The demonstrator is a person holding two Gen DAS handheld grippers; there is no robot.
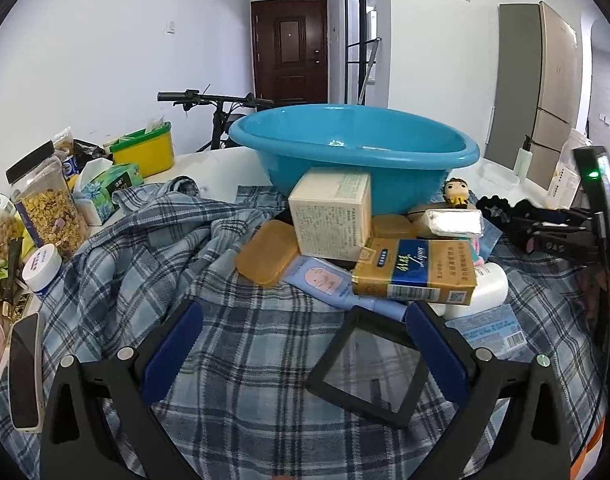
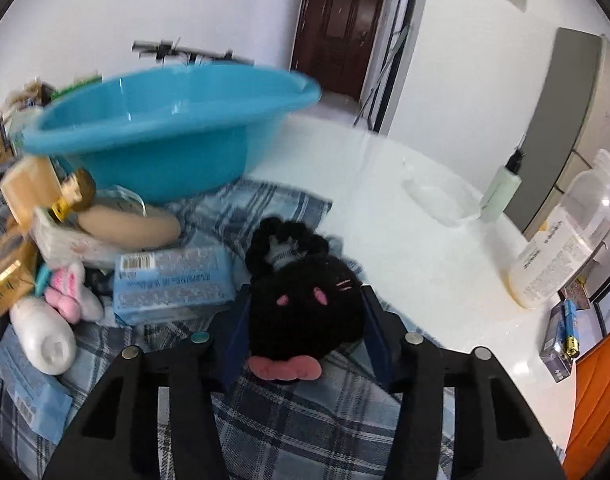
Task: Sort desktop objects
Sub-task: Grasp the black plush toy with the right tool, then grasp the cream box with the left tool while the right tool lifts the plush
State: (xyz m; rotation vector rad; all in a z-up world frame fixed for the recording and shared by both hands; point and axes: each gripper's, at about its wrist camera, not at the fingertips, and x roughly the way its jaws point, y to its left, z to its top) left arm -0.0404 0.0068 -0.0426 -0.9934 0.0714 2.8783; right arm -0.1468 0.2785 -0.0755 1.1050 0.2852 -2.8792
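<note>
My right gripper (image 2: 305, 316) is shut on a black plush toy (image 2: 305, 312) with pink ears, both pads pressing its sides, just above the plaid cloth (image 2: 305, 412). A black scrunchie (image 2: 289, 248) lies right behind the toy. My left gripper (image 1: 305, 340) stands open over the plaid cloth (image 1: 241, 360), and a black-framed square (image 1: 369, 376) lies flat by its right finger. Ahead is a pile: a cream box (image 1: 329, 216), a gold and blue carton (image 1: 417, 272), amber cases (image 1: 265, 256), a small figurine (image 1: 457, 192). Behind it stands a blue basin (image 1: 353, 148).
A cereal jar (image 1: 49, 208), a tissue box (image 1: 105, 192), a yellow-green bin (image 1: 145, 152) and a phone (image 1: 23, 372) crowd the left side. On the white tabletop to the right stand a pump bottle (image 2: 501, 192), a clear tub (image 2: 441, 196) and a large plastic bottle (image 2: 565, 240).
</note>
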